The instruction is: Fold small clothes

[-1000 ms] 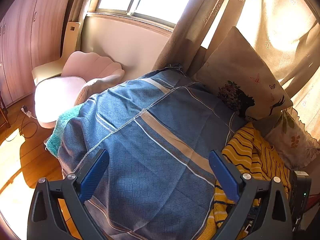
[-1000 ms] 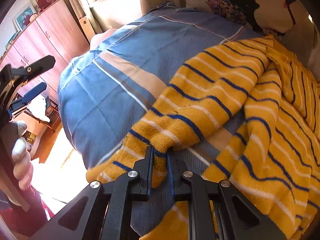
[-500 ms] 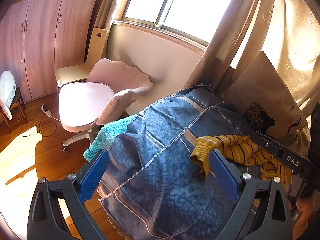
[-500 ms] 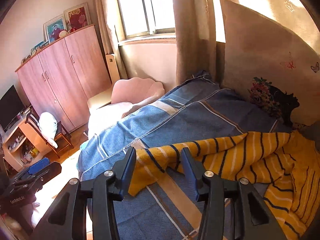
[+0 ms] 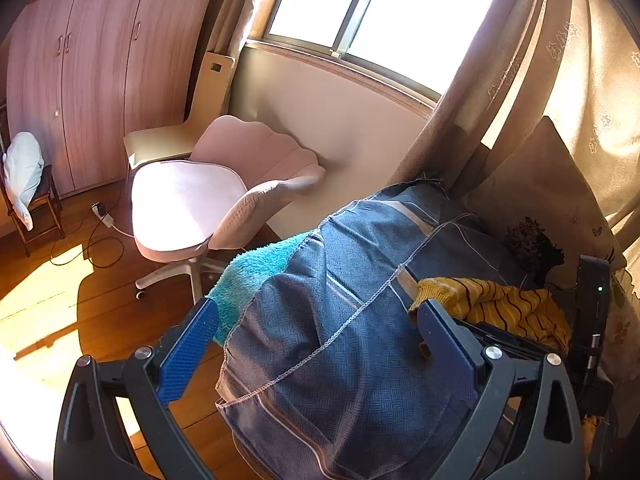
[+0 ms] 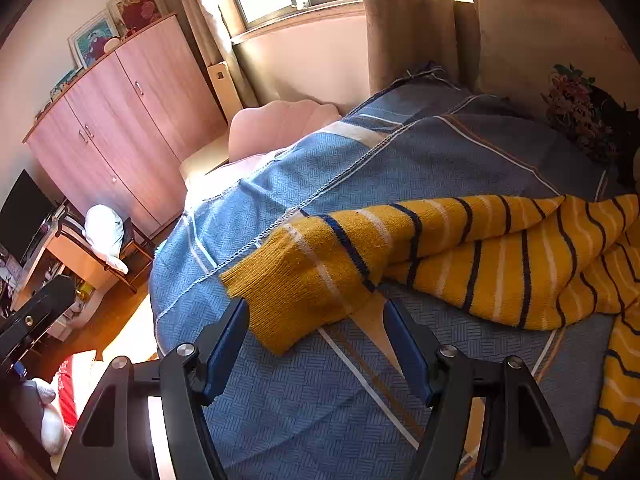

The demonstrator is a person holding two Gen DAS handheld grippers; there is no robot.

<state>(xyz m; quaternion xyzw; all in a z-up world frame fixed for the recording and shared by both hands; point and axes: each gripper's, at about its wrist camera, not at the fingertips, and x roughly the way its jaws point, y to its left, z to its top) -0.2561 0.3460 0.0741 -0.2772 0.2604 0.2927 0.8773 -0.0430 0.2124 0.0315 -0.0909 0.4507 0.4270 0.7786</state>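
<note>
We just let the sleeve (image 6: 316, 276) go: right gripper (image 6: 316, 344) jaws have been opening, now spread around the cuff on the bed (image 6: 320, 392). Left gripper (image 5: 316, 344) spread, empty. Sleeve's laid out, fold next.

- The sweater (image 6: 500, 256) lay on the bedspread (image 6: 320, 392), its sleeve end reaching left.
- A pillow (image 5: 536, 200) stood behind it against the curtain (image 5: 480, 92).
- A chair (image 5: 200, 200) stood left of the bed, before the wardrobe (image 5: 100, 72).

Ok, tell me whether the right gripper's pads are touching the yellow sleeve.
Apart. In the right wrist view the right gripper has just been opening; the yellow sleeve lies on the blue blanket beyond the fingertips, with blanket showing between both pads.
</note>
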